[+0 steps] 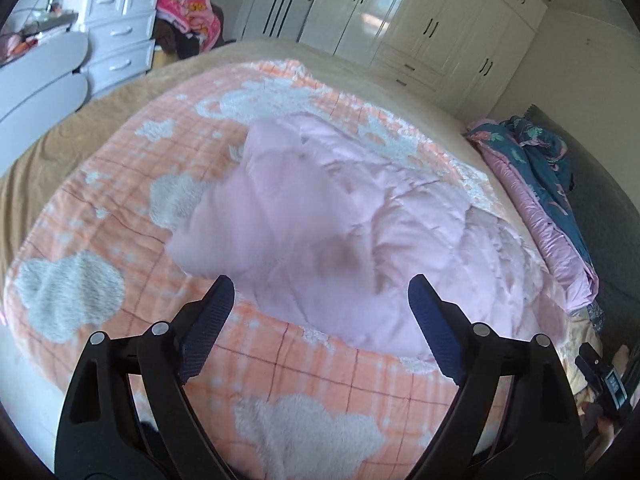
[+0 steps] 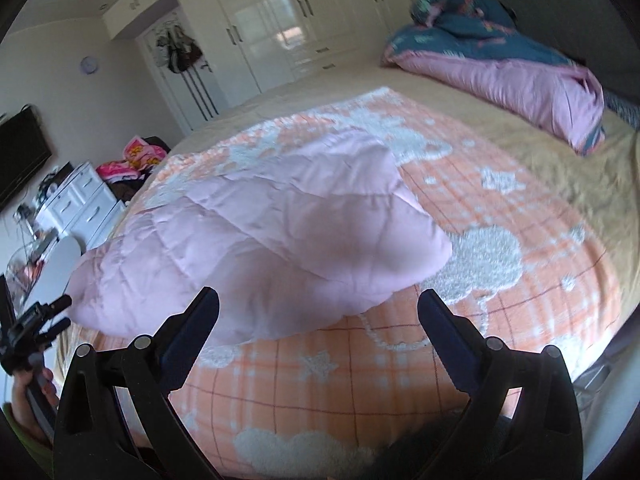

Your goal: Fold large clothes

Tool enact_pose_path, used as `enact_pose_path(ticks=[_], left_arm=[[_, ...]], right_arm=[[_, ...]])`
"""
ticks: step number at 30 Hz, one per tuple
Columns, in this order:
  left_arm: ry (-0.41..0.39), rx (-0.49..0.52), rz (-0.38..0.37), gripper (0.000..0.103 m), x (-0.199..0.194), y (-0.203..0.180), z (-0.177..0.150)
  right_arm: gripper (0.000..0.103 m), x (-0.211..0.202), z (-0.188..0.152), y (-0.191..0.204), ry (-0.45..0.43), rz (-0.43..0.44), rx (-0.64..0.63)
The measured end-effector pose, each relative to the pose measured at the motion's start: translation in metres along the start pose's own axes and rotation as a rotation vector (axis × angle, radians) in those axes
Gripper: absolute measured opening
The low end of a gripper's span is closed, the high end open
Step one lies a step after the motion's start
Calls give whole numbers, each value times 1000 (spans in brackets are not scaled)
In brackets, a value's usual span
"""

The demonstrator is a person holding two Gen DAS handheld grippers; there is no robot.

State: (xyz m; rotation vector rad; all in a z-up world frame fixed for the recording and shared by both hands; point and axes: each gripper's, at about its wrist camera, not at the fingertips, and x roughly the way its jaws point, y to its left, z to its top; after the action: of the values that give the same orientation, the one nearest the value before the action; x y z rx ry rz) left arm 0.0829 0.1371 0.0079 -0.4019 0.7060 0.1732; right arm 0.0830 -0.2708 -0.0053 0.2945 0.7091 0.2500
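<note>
A pale pink quilted padded garment [image 1: 340, 236] lies bunched on an orange checked blanket with white fluffy clouds [image 1: 120, 200] on the bed. It also shows in the right wrist view [image 2: 260, 240], folded over into a thick pad. My left gripper [image 1: 322, 292] is open and empty, hovering just over the garment's near edge. My right gripper [image 2: 318, 308] is open and empty, just in front of the garment's near edge. The left gripper also shows at the far left of the right wrist view [image 2: 38, 322].
A rolled pink and dark blue floral quilt [image 2: 500, 60] lies at the bed's head. White drawers [image 1: 120, 28] and a heap of pink clothes [image 1: 192, 16] stand beside the bed. White wardrobes [image 1: 420, 24] line the far wall. The tan sheet [image 2: 560, 168] surrounds the blanket.
</note>
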Motion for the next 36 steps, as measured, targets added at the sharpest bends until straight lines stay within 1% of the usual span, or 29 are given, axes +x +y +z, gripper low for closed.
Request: enact_pose_path(ticks=[1,2,5,12,19,21,26,30,33,36], left_arm=[[-9,5,2,85,-5,-2,1],[-24,16,2,94,-12,-4,1],[-58,50,-1,94,-30,-13,0],[-102,105,-14,94,-59,-33,-5],[-126,159,-49,94,-78,-51,-19],[-129,175,-50,94,-80,-57,-25],[-133,209,-53,94,-84,-68,-40],[-121,232,-56,94,-80,-73,-52],[-85,259,-67,94,-72,-78,-66],[-52,272,-68,94,-65,-82,-78]], right_arm=[[99,-4,0,3,-9,3,-12],[99,-10,-1,7,-20,8,-27],[99,-25,-3,20,-46,20,-66],[99,-53,-7,50,-113,28,-165],[99,-74,-15,74,-158,16,-272],[99,-77,-18,77,-164,12,-285],[99,-80,-32,83,-163,21,-294],[99,-77,-47,85,-142,32,-302],[99,-72,-52,83,-124,24,-292],[99,-62,-54,79,-84,15,-272]])
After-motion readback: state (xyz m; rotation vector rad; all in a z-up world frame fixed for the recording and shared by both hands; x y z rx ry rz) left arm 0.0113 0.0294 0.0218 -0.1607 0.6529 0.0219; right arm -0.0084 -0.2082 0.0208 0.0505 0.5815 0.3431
